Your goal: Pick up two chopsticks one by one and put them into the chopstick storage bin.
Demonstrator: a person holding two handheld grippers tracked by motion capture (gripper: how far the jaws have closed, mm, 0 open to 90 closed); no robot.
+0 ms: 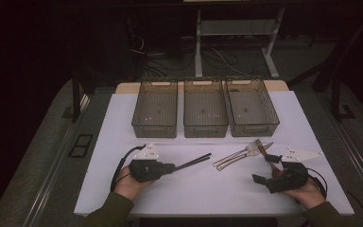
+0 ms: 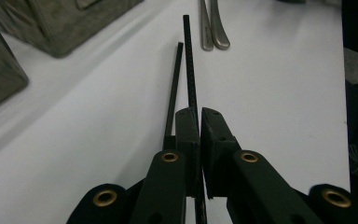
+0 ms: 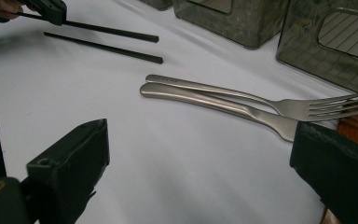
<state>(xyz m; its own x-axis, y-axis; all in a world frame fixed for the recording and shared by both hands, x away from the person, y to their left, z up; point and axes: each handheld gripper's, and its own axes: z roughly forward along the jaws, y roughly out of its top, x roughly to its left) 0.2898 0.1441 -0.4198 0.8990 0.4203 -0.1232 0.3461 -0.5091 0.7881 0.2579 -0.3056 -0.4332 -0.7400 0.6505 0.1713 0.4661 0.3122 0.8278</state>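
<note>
L gripper [image 2: 199,116] is clamped on one chopstick [image 2: 191,60]; second chopstick [image 2: 173,88] lies beside it. R gripper [image 3: 200,154] gapes wide near fork [image 3: 242,95]. All three bins [image 1: 205,113] at tabletop's far edge are empty: sorting barely begun.

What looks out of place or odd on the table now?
Little stands out. The left gripper is shut on one chopstick, while the other chopstick lies apart on the table, so the pair is split. The three bins stand in a straight row, and the fork and knife lie together.

Black chopsticks [image 1: 192,163], silver fork [image 1: 238,152], white table [image 1: 208,189]
</note>
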